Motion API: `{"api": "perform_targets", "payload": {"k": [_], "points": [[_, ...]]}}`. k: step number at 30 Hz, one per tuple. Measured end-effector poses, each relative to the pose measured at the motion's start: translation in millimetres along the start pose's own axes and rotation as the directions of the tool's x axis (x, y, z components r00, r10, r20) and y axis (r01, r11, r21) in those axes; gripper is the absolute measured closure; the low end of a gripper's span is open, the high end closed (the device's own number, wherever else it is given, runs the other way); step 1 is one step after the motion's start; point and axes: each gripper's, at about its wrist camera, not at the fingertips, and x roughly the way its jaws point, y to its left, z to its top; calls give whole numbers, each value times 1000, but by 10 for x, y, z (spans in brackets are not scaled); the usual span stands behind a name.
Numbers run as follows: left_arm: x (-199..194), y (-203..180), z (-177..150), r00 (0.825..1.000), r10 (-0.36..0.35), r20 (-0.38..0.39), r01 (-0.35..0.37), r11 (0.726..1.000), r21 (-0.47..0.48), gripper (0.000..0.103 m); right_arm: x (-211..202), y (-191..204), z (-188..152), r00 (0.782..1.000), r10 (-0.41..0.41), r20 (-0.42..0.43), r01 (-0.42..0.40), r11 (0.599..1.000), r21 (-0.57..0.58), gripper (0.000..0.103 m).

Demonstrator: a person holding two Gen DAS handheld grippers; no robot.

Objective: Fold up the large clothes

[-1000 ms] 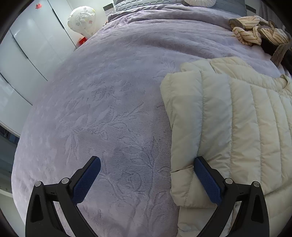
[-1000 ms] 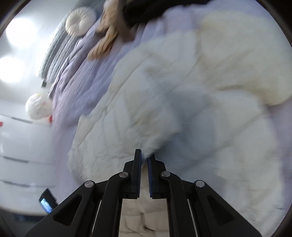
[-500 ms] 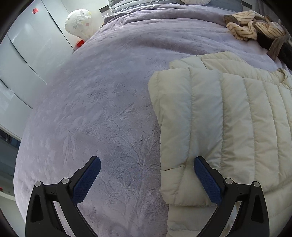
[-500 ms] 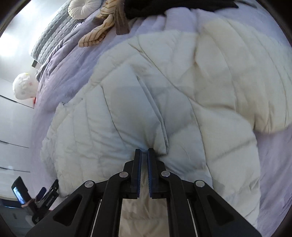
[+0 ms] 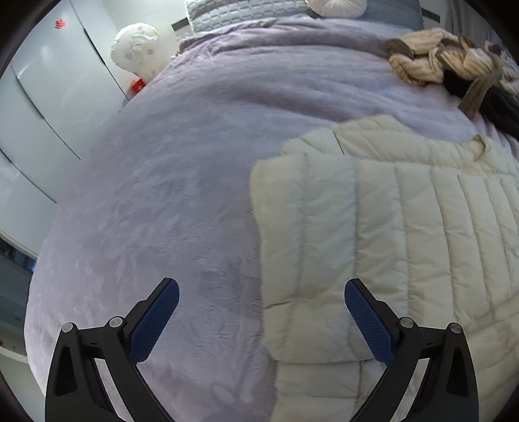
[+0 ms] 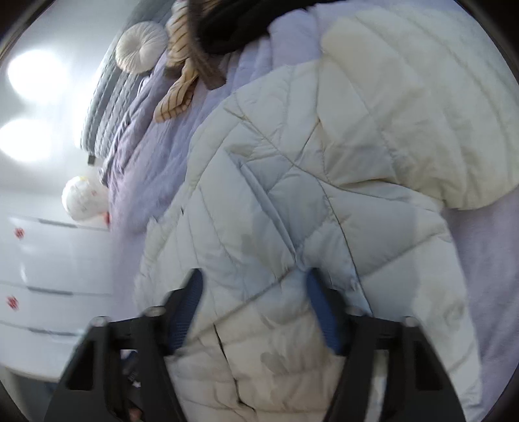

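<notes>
A cream quilted puffer jacket (image 5: 389,233) lies flat on a lilac bedspread (image 5: 168,194), its left sleeve folded over the body. My left gripper (image 5: 261,308) is open and empty, hovering over the jacket's left edge near the hem. In the right wrist view the jacket (image 6: 308,181) fills the frame, with one sleeve folded across the body. My right gripper (image 6: 254,302) is open just above the jacket, holding nothing.
A striped beige garment (image 5: 431,65) and a dark garment (image 5: 499,107) lie piled at the bed's far right. Pillows (image 5: 246,13) and a round cushion (image 6: 139,48) sit at the headboard. White wardrobe doors (image 5: 42,107) stand left of the bed.
My right gripper was shut on a fold of the jacket and has opened, letting it go. The left gripper has shifted slightly over the jacket's edge, still open.
</notes>
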Motion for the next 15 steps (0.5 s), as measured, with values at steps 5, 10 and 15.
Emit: {"api": "perform_targets", "payload": {"k": [5, 10, 15], "points": [[144, -77, -125, 999, -5, -46, 5, 1000, -11, 1, 109, -138, -54, 1000, -12, -13, 13, 999, 48, 100], [148, -88, -140, 999, -6, -45, 6, 1000, -5, 1, 119, -184, -118, 999, -15, -30, 16, 1000, 27, 100], [-13, -84, -120, 999, -15, -41, 14, 1000, -13, 1, 12, -43, -73, 999, -28, -35, 27, 999, -34, 99]]}}
